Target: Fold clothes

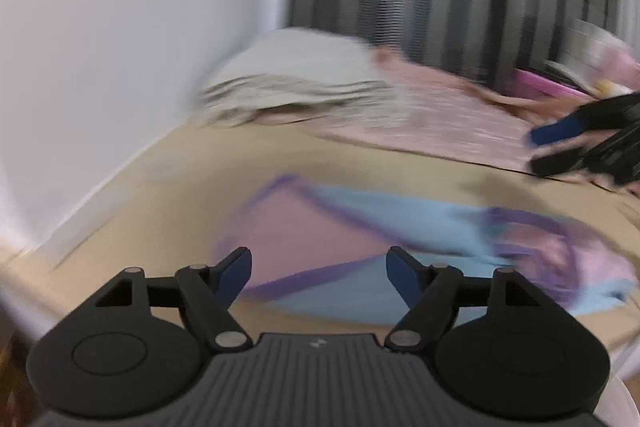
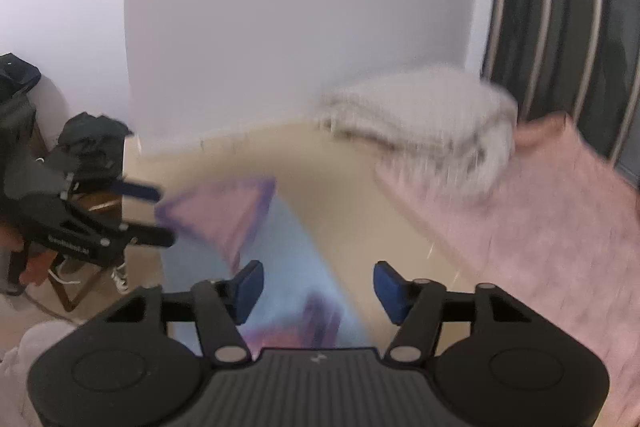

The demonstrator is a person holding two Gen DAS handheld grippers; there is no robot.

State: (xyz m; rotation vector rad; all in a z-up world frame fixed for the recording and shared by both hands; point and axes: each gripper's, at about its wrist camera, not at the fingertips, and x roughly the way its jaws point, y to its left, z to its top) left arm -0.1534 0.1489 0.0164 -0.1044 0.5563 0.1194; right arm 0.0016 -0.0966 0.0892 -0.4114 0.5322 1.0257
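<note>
Hovering wide open, empty: left tongs (image 1: 319, 277) & right tongs (image 2: 319, 291) over garment (image 1: 400, 223).

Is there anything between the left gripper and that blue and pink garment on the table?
Nothing visible. The left gripper hangs open right over the blue and pink garment; the white pile sits well beyond.

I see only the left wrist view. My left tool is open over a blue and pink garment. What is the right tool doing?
Observer: The right tool is open, with nothing between its fingers; it hovers over the other end of the blue and pink garment.
Operator: Is something to the left of my left tool, outside my view?
Observer: Yes, dark clothes are piled on a wooden stand beyond the beige surface.
Operator: And on the floor there?
Observer: A sneaker with white laces, beside the stand's legs.
</note>
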